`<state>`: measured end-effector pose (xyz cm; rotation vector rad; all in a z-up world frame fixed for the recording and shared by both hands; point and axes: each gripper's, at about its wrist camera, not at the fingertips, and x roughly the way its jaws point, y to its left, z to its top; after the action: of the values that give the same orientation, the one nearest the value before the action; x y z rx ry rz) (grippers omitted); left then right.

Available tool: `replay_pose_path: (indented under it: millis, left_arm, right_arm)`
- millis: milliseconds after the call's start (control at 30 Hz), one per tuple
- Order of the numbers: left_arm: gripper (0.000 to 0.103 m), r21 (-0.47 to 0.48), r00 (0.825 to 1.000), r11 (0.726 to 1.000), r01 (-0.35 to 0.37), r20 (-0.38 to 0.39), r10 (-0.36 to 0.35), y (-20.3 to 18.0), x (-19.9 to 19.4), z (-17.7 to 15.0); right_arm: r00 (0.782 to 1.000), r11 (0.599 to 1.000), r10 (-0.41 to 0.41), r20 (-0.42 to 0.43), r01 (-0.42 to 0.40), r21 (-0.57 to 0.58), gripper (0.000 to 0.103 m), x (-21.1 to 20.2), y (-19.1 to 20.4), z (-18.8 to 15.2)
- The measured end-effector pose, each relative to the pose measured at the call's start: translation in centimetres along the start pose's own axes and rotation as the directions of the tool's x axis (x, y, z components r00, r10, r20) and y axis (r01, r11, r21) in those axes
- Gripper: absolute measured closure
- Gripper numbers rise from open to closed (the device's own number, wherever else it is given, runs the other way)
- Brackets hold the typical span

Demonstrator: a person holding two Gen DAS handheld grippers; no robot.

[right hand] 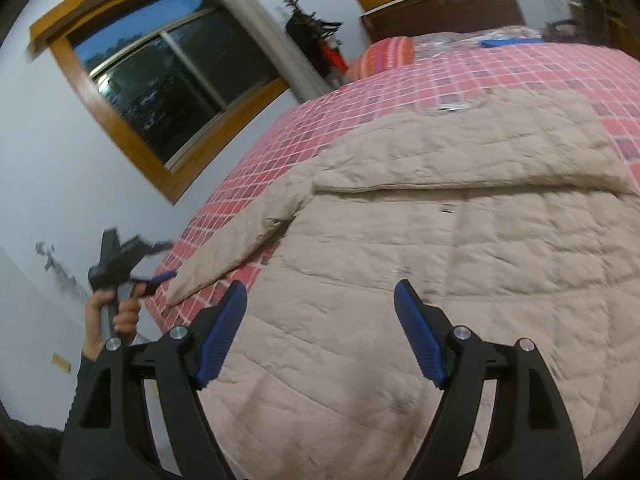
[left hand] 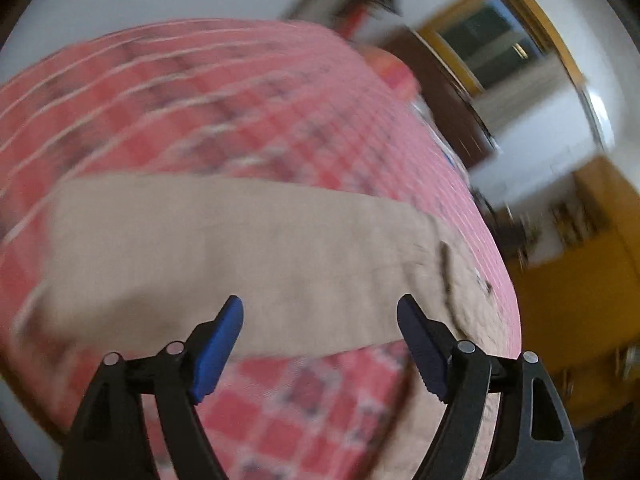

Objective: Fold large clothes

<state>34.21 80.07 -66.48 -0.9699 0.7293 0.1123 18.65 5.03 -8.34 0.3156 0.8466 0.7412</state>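
A beige quilted coat [right hand: 460, 240] is spread on the checked bed [right hand: 400, 76]; both the left gripper [left hand: 320, 312] and right gripper [right hand: 320, 298] are held wide above it, empty

A beige quilted jacket [right hand: 460, 240] is lying spread across a red checked bed [right hand: 400, 92], the right tool [right hand: 320, 300] hovering wide open above the jacket's near hem.
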Motion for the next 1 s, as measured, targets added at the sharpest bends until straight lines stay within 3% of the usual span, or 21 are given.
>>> replay_pose_path:
  millis: [167,267,467,567,600,633,700,833,1000]
  left_arm:
    - [0.023,-0.118,0.995,0.990,-0.074,0.063,0.082,6.1,-2.8,0.0]
    - [0.023,-0.125,0.985,0.981,-0.146,0.070,0.156,6.7,-2.7,0.4]
    - [0.023,-0.115,0.984,0.978,-0.177,0.001,0.178,8.5,0.3,1.6]
    - [0.026,-0.089,0.979,0.976,-0.200,0.016,0.202,7.9,0.7,1.9]
    - [0.040,-0.098,0.979,0.975,-0.201,0.021,0.203,8.0,0.4,2.0]
    - [0.064,-0.104,0.978,0.973,-0.208,0.014,0.210,8.0,0.5,2.1]
    - [0.075,-0.110,0.982,0.976,-0.187,0.018,0.190,7.9,0.1,2.4]
    - [0.084,-0.054,0.983,0.986,-0.160,0.077,0.164,5.7,-2.1,2.8]
    - [0.086,0.104,0.986,0.991,-0.081,0.156,0.064,-1.8,-5.1,4.3]
  right_arm:
    - [0.999,0.999,0.022,-0.040,-0.024,-0.048,0.027,2.1,1.6,0.9]
    - [0.999,0.998,0.024,-0.049,-0.027,-0.065,0.027,2.6,2.3,1.0]
    - [0.998,0.998,0.024,-0.055,-0.027,-0.054,0.026,2.7,2.2,1.1]
    - [0.998,0.998,0.001,-0.055,-0.005,-0.070,0.026,3.2,2.1,1.7]
    - [0.999,0.998,-0.001,-0.055,-0.003,-0.068,0.026,3.4,1.9,2.0]
    - [0.998,0.998,-0.005,-0.056,0.002,-0.065,0.026,3.5,1.7,2.4]
    - [0.998,0.999,-0.016,-0.053,0.013,-0.053,0.026,3.6,1.0,2.9]
    - [0.998,0.999,-0.028,-0.060,0.026,-0.040,0.026,3.9,-0.1,3.5]
    - [0.996,0.999,-0.043,-0.078,0.042,-0.024,0.026,4.3,-1.2,4.2]
